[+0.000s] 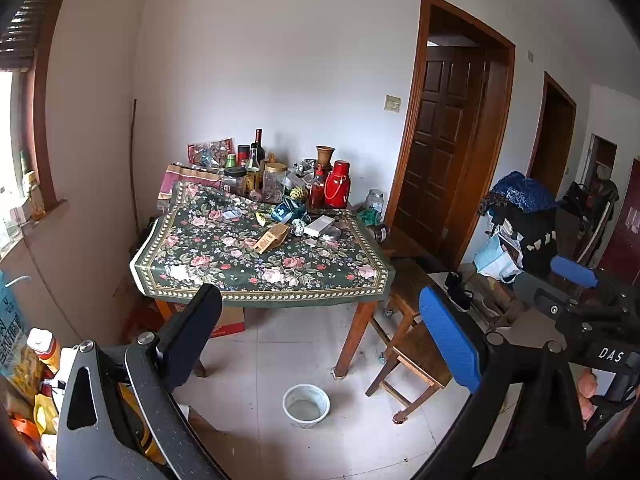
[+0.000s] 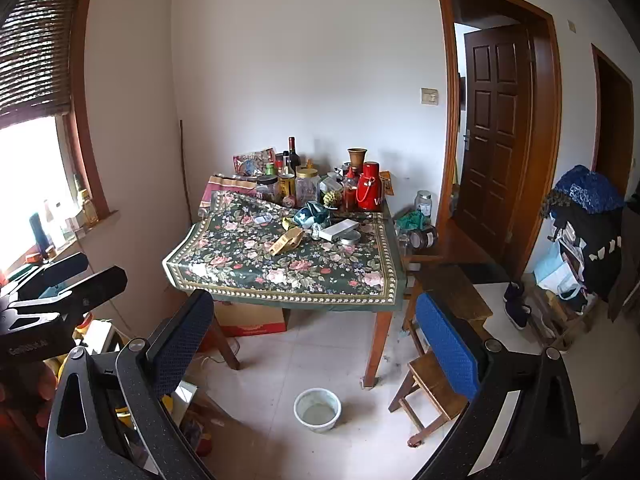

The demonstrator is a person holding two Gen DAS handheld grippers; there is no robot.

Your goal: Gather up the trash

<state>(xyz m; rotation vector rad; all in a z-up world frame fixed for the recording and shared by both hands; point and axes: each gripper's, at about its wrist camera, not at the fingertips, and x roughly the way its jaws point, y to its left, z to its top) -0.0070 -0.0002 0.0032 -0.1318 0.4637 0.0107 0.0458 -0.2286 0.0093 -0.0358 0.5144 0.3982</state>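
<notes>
Across the room, on the floral-clothed wooden table (image 2: 280, 276), lies a crumpled tan paper bag (image 2: 286, 241); left gripper (image 1: 320, 332) and right gripper (image 2: 316, 336), jaws apart and empty, should approach level.

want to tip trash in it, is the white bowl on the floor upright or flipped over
Upright: the white bowl rests on its base, rim up, inside visible.
</notes>
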